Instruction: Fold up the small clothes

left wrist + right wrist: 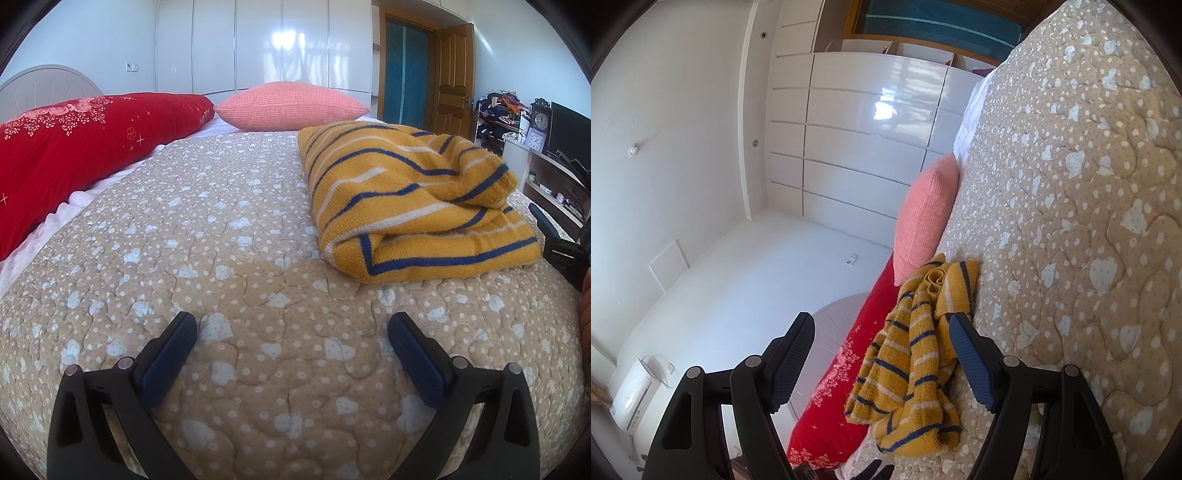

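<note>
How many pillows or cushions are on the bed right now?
2. A pink cushion at the far end of the bed, and a long red floral pillow beside it along the left side. Others may be hidden.

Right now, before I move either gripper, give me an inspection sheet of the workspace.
Surface: quilted bedspread, beige with white hearts, lying smooth.
Job's things: yellow striped sweater, folded into a loose bundle on the bedspread.
Clutter: red quilt and pink pillow along the far edge.
Grippers: left gripper open over bare bedspread, holding nothing; right gripper open, rolled on its side beside the sweater, pads not pressing on it.
Cables: nothing seen.
Surroundings: white wardrobe, wooden door, side shelf with a clock and a dark screen.
</note>
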The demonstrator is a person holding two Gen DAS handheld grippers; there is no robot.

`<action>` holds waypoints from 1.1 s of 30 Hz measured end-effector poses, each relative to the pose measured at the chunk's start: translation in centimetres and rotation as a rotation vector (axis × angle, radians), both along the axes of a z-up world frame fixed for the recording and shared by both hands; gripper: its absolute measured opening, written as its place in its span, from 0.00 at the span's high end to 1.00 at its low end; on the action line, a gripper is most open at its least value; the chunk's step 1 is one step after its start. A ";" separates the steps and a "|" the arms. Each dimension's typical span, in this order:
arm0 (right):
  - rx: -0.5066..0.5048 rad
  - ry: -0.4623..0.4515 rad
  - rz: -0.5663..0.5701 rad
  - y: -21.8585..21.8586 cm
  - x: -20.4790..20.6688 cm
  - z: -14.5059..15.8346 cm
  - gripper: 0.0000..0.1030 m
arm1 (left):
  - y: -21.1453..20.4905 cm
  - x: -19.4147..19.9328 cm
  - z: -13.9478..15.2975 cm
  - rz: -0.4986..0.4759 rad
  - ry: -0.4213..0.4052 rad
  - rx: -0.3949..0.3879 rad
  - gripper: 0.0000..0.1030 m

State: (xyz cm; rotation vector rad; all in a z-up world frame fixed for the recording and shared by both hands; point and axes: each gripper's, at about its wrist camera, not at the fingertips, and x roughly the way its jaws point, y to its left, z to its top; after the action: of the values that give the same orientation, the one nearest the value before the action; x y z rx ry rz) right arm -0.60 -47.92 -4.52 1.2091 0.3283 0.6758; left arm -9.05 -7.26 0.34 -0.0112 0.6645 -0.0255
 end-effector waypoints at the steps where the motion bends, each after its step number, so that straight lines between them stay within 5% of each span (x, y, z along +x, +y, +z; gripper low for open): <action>1: 0.015 -0.002 0.000 -0.1 0.0 -0.1 0.22 | 0.0 -0.1 0.0 0.000 0.000 0.000 0.00; 33: 0.010 0.000 0.003 -0.1 0.1 -0.2 0.22 | 0.0 0.0 0.0 0.002 -0.003 0.000 0.00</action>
State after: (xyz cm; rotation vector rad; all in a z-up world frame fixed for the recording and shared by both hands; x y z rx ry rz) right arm -0.49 -48.05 -4.72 1.2186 0.3269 0.6810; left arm -9.10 -7.29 0.30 -0.0118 0.6615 -0.0234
